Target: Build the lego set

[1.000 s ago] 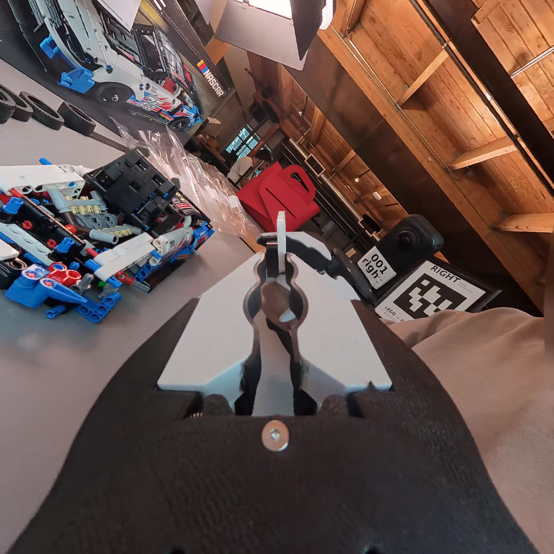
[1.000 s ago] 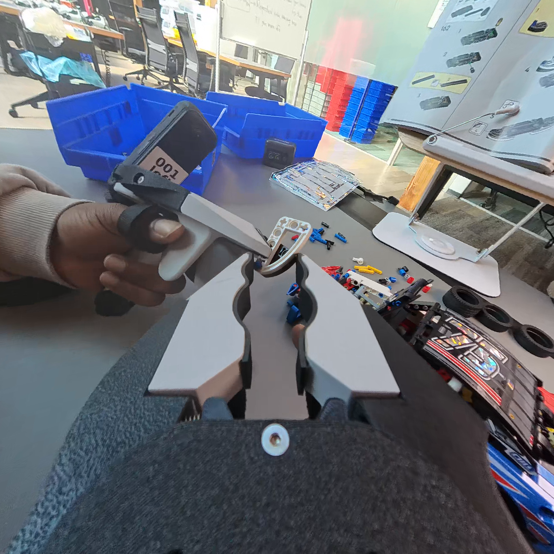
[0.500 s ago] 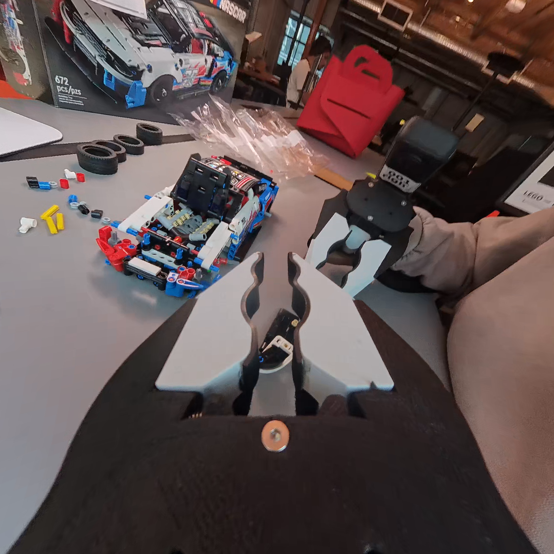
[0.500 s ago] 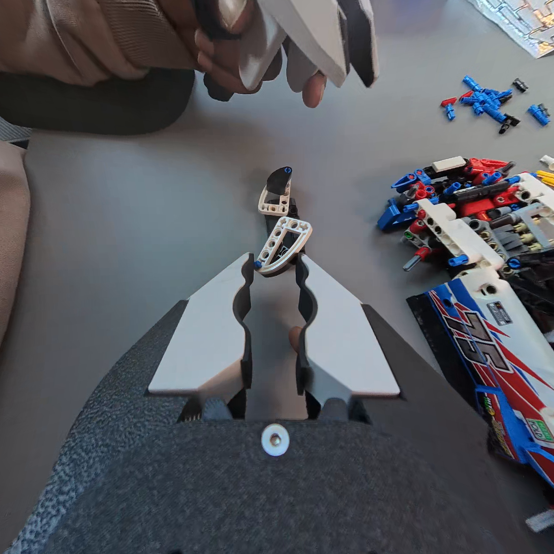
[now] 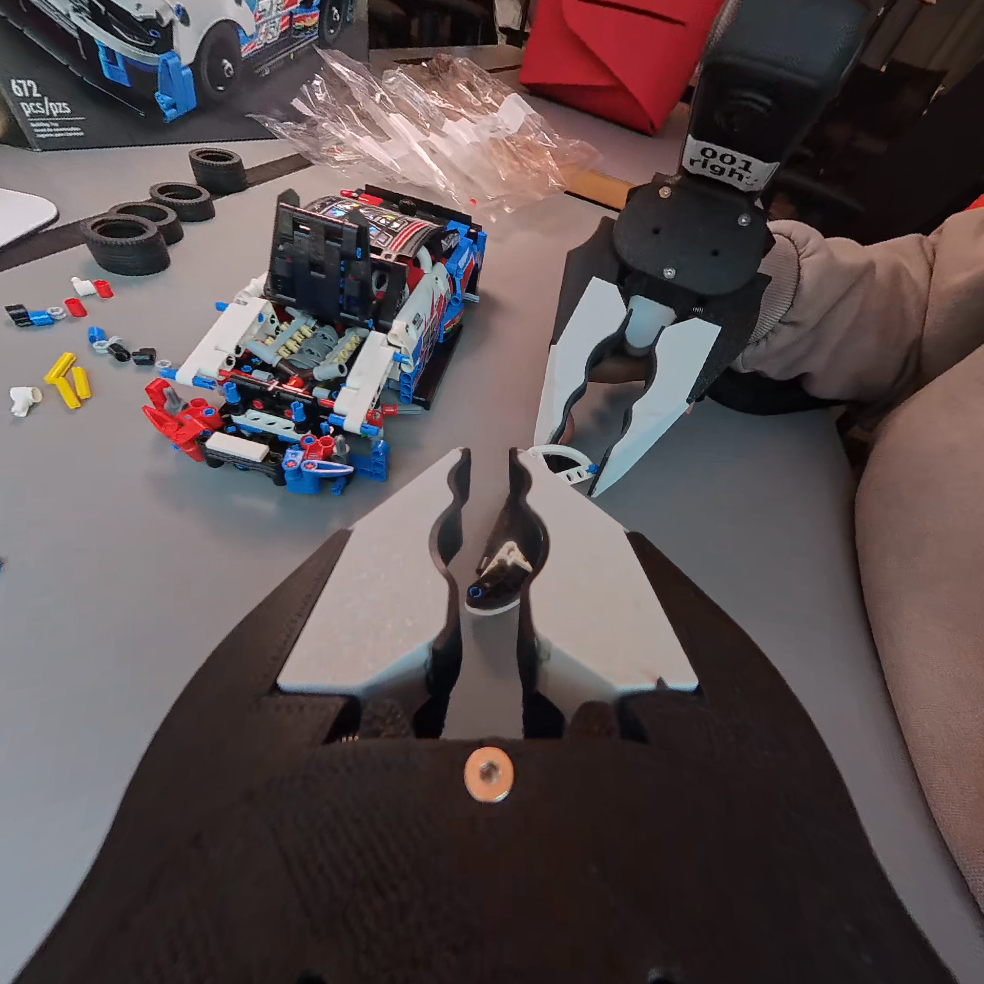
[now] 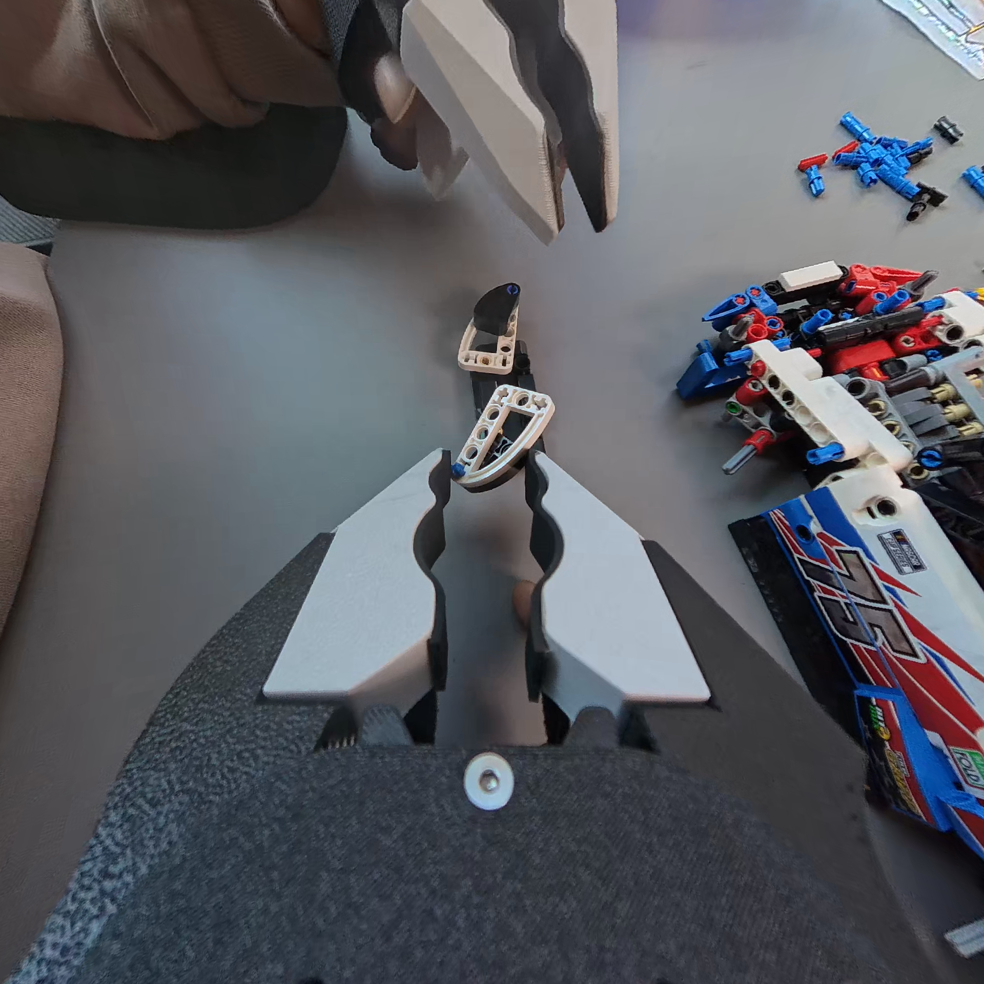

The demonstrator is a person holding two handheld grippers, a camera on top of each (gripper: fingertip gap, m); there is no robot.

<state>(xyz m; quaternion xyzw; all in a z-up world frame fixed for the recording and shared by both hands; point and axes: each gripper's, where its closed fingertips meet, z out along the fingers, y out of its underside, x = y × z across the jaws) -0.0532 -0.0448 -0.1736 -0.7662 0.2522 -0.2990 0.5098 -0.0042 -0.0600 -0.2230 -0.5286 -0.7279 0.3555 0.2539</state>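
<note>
My right gripper is shut on a white curved panel held at its fingertips, low over the grey table. A black beam joins this panel to a second black-and-white panel lying just beyond it. My left gripper is narrowly open and empty, hovering above that second panel, which shows through the gap between its fingers. The left gripper also shows in the right wrist view, and the right gripper in the left wrist view. The part-built car stands to the left.
Three black tyres, the set's box, clear plastic bags and a red bag lie behind the car. Loose yellow, red and blue pieces lie left of it. Blue pins and the car's printed side show on the right. The left gripper's tips are roughly 7 centimeters from the right gripper's.
Both grippers came down from mid-air to the table. The left gripper let go of the small assembly and now hovers over it. The right gripper still holds the white panel.
</note>
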